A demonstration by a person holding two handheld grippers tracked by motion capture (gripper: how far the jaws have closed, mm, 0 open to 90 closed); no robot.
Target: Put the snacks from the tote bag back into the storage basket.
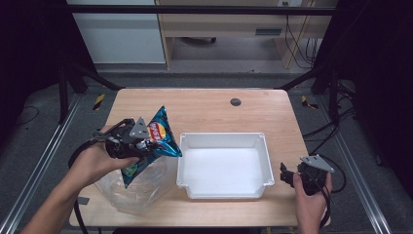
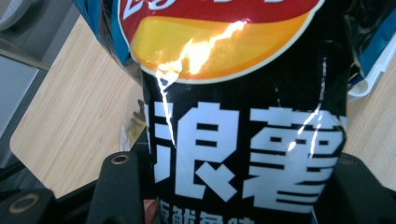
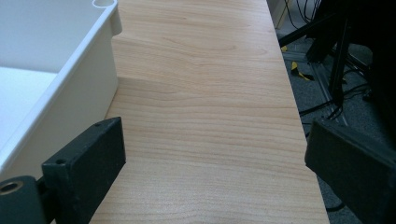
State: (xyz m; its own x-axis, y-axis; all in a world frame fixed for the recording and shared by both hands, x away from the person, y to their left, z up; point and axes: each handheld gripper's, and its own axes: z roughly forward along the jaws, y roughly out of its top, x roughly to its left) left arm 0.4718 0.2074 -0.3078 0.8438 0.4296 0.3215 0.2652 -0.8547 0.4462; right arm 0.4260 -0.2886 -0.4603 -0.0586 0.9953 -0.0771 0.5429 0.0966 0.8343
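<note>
left hand-held gripper (image 1: 146,146) clamps chip bag (image 1: 158,139) above clear plastic bag (image 1: 134,187).

Light wooden table (image 1: 204,109) with a small dark round grommet (image 1: 235,102) near its far edge. White plastic tray (image 1: 267,161) sits right of centre — inside bare, rim also seen in the right gripper view (image 3: 105,28). Clear plastic bag (image 1: 146,192) crumpled at the near left corner. Beyond the table — grey floor, cables (image 1: 297,44), a pale wooden desk (image 1: 219,22).
</note>
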